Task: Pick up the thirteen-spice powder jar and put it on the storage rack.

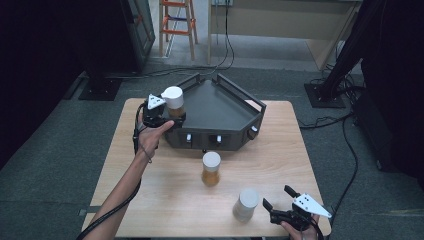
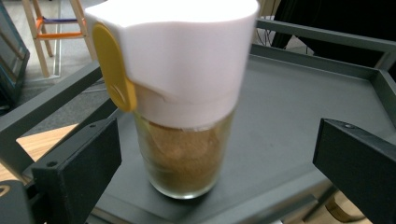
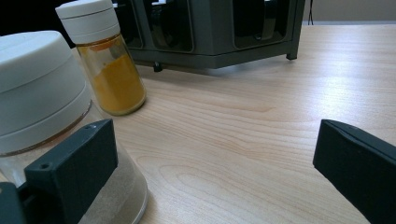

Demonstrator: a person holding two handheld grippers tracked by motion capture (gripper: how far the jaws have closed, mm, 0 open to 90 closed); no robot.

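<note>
A glass spice jar with brown powder and a white cap with a yellow tab stands upright in the near left corner of a dark grey tray. My left gripper is open, a jaw on each side of the jar and neither touching it. At the table's front right my right gripper is open with nothing between its jaws. A pale-filled jar with a white cap stands just left of it.
A white-capped jar of orange powder stands mid-table in front of the tray. The wooden table has bare room at right. A wooden ladder, stand bases and cables are on the floor behind.
</note>
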